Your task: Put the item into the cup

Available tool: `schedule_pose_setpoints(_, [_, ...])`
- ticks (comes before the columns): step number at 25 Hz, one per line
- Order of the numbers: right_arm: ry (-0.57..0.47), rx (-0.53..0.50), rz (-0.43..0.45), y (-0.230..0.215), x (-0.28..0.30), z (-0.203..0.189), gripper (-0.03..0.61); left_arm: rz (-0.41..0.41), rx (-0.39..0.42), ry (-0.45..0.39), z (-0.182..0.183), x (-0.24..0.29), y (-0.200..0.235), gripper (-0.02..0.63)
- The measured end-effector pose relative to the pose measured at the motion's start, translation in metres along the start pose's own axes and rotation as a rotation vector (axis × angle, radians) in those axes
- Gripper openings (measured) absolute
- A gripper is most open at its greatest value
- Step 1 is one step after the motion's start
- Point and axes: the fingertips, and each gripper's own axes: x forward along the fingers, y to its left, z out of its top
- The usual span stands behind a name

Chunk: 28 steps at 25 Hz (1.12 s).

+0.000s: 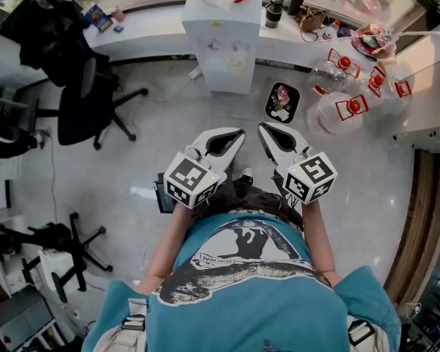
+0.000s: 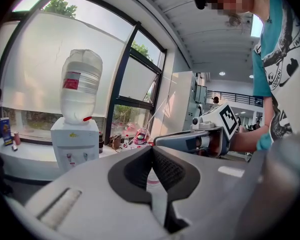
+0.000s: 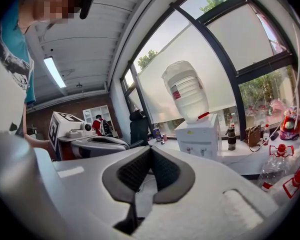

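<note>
Both the left gripper (image 2: 151, 150) and the right gripper (image 3: 149, 150) are held in front of the person's chest, jaws clenched on nothing. Neither item nor cup can be identified with certainty. The likeliest candidates are judged to be the small things in the black tray (image 1: 282, 103) on the floor ahead and the dark flask (image 1: 273, 11) on the far desk (image 1: 154, 31). The item should be located first, the jaws released before the approach, and the grip centred. Counted: two grippers, one tray, one flask, one dispenser (image 1: 221, 42), and at least three jugs (image 1: 352, 108) at the far right.
</note>
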Motion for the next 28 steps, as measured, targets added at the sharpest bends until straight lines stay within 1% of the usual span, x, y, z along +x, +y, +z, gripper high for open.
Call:
schedule_pose_setpoints(10, [-0.023,-0.036,0.027,-0.004,-0.006,0.008,0.0,-0.02,0.008,-0.008,0.004,0.008,-0.012,0.012])
schedule_pose_setpoints(19, [0.011,-0.055,0.022,-0.011,-0.014,0.005,0.0,-0.013,-0.003,-0.003,0.003,0.017,-0.016,0.012])
schedule_pose_setpoints(28, [0.016,-0.065,0.025,-0.012,-0.013,0.004,0.0,-0.023,0.001,0.013,0.003,0.023,-0.015,0.012])
